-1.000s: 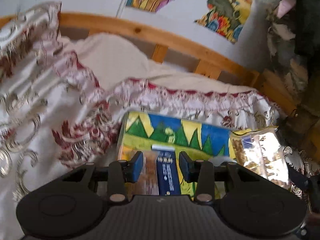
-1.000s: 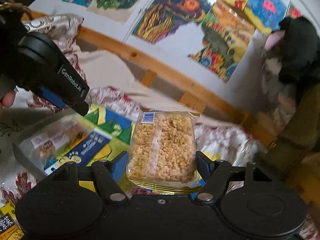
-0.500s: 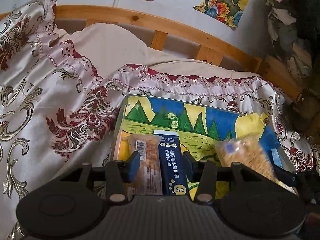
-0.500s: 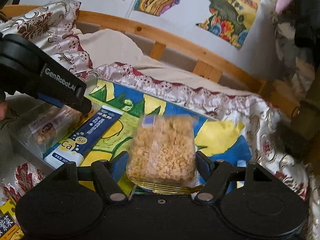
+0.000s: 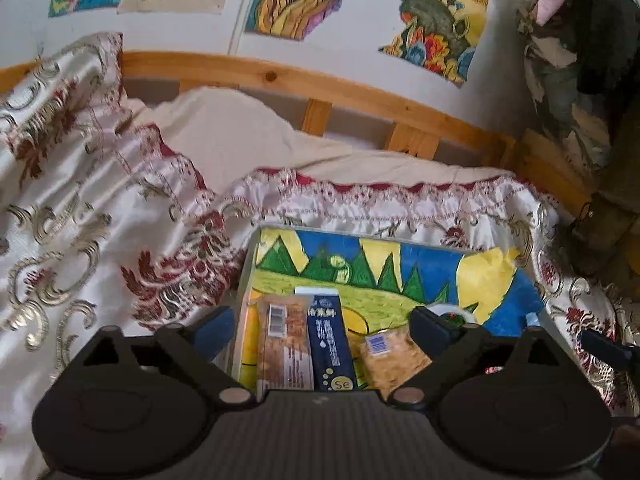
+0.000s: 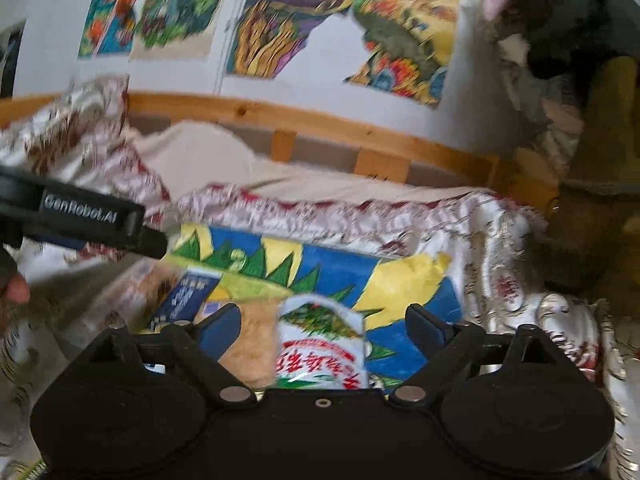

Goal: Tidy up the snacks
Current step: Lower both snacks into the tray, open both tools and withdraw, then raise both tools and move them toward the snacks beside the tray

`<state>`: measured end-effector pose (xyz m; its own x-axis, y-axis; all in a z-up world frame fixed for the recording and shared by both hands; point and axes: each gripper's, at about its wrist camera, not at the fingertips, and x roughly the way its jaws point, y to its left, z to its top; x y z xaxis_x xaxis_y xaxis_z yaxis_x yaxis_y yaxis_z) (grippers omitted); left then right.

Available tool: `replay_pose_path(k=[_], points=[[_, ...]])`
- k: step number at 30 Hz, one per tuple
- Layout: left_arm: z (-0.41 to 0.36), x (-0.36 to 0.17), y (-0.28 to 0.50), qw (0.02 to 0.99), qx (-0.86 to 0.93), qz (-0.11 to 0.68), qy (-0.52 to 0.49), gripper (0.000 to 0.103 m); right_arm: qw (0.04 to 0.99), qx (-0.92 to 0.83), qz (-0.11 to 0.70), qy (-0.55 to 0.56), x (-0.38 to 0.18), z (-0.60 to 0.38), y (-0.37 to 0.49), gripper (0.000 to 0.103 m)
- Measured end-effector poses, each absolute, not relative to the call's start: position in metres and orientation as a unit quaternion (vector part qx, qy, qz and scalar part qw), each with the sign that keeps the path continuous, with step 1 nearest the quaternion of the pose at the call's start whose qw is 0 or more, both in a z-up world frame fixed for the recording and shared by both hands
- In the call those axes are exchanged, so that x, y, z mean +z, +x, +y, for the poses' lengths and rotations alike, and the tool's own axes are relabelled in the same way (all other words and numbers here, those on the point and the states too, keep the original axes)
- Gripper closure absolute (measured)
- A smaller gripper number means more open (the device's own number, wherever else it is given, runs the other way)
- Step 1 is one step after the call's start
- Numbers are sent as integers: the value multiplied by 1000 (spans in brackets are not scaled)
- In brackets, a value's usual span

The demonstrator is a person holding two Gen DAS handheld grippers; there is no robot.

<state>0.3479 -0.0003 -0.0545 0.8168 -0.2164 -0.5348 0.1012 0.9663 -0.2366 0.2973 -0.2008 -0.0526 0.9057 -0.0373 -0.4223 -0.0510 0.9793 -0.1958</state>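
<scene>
Both released. Left hand-held gripper [image 5: 324, 330] has just been opening, jaws spread wide over the tray [image 5: 500, 312]; the brown barcode bar [image 5: 285, 346] and blue milk-powder carton [image 5: 330, 346] sit between them, pads clear of both. Right hand-held gripper [image 6: 323, 326] also just been opening, nothing pinched; crumble pack [image 6: 250, 346] and a white-red-green pouch [image 6: 322, 342] lie loose under it.

Snacks sit side by side at the tray's near edge: bar, carton, crumble pack, touching or close to it. The pouch looks partly over the crumble pack, but the right view is blurred, so can't confirm.

Risks, my read:
- tray sits on soft bedspread [image 5: 80, 216], not a bench. Press one edge and it tips, row slides.
- slick wrappers, packed tight. Closing on one likely drags its neighbour.
- grippers near each other over the same corner; a clash is possible.
- crumble pack is fragile, a hard squeeze crushes it.

Far side: wooden bed rail [image 5: 360, 100], paintings on wall [image 5: 440, 20].
</scene>
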Motion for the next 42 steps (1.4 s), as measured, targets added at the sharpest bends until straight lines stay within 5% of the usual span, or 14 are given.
replay_pose_path(k=[8,22,42], points=[[0,-21,301,965,-71,236,-95,1,985,-14,161,-63,-14,-217,250,1],[-2,9,211,972,-61,224,-42,0,993,-25,111,-42,25,-232,154,1],[-19,0,91,949,-44,311,15,0,981,7,186,-53,13,-229,45,1]])
